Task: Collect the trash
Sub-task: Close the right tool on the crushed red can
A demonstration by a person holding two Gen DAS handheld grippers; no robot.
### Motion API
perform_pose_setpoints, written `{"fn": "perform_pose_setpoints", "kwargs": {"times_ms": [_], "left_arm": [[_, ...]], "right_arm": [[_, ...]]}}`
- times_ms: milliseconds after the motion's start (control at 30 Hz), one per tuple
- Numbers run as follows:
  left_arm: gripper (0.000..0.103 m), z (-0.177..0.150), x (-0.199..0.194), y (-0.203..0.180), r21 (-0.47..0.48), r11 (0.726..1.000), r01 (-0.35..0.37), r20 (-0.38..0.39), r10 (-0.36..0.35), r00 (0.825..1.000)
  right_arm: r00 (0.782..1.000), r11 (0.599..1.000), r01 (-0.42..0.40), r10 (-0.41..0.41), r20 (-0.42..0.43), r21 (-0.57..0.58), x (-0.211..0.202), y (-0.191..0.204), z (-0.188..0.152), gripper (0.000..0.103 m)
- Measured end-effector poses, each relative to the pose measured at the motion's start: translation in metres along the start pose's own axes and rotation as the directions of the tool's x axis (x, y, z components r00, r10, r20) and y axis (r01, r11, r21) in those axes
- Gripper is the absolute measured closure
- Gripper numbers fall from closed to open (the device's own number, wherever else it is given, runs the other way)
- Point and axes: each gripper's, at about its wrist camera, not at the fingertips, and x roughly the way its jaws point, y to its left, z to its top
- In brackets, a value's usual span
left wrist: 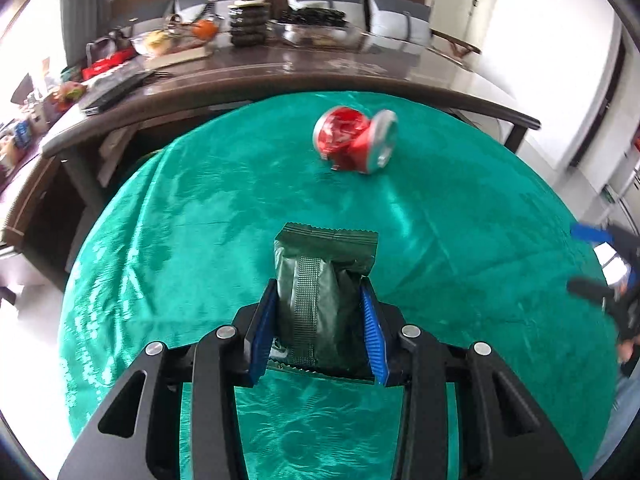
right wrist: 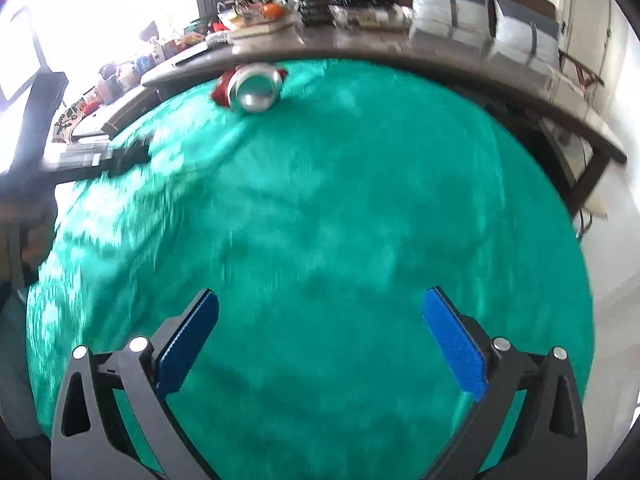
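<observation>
My left gripper (left wrist: 320, 296) is shut on a dark green snack wrapper (left wrist: 324, 272), held above the green cloth of the round table (left wrist: 180, 208). A crushed red can (left wrist: 354, 142) lies on its side on the cloth, farther ahead and a little right of the wrapper. In the right wrist view the can (right wrist: 252, 86) lies at the far edge of the cloth (right wrist: 340, 200), up and left. My right gripper (right wrist: 320, 312) is open and empty above the cloth; its blue pads (right wrist: 452, 344) stand wide apart. The right gripper also shows blurred at the right edge of the left wrist view (left wrist: 600, 292).
A long dark wooden desk (left wrist: 280, 76) curves behind the round table, crowded with a potted plant (left wrist: 248, 8), fruit, packets and a laptop (left wrist: 116, 92). Grey chairs stand beyond it. The left gripper shows blurred at the left in the right wrist view (right wrist: 100, 156).
</observation>
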Motion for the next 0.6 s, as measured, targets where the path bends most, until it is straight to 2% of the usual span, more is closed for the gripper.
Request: {"fn": "perform_pose_setpoints", "kwargs": {"times_ms": [100, 167, 367, 467, 533, 600], "left_arm": [[0.064, -0.003, 0.003, 0.015, -0.077, 0.997, 0.019, -0.002, -0.02, 1.0], [0.064, -0.003, 0.006, 0.026, -0.112, 0.993, 0.019, -0.019, -0.021, 1.0], [0.064, 0.006, 0.013, 0.048, -0.19, 0.981, 0.022, -0.026, -0.027, 0.999], [0.064, 0.01, 0.013, 0.051, -0.201, 0.979, 0.029, -0.015, -0.033, 0.999], [0.064, 0.012, 0.012, 0.051, -0.204, 0.978, 0.035, -0.006, -0.037, 0.999], [0.064, 0.014, 0.01, 0.051, -0.209, 0.977, 0.043, 0.003, -0.044, 0.999]], "right_arm": [[1.0, 1.0, -0.017, 0.017, 0.024, -0.021, 0.026, 0.005, 0.055, 0.005], [0.997, 0.998, -0.058, 0.058, 0.042, 0.006, 0.046, 0.01, 0.087, 0.005], [0.991, 0.99, -0.136, 0.136, 0.009, 0.034, 0.107, 0.038, 0.139, 0.005], [0.993, 0.98, -0.121, 0.119, 0.023, 0.16, 0.127, 0.041, 0.157, 0.005], [0.992, 0.942, -0.124, 0.117, 0.039, 0.312, 0.135, 0.034, 0.162, 0.005], [0.991, 0.906, -0.131, 0.118, 0.058, 0.402, 0.135, 0.03, 0.166, 0.005]]}}
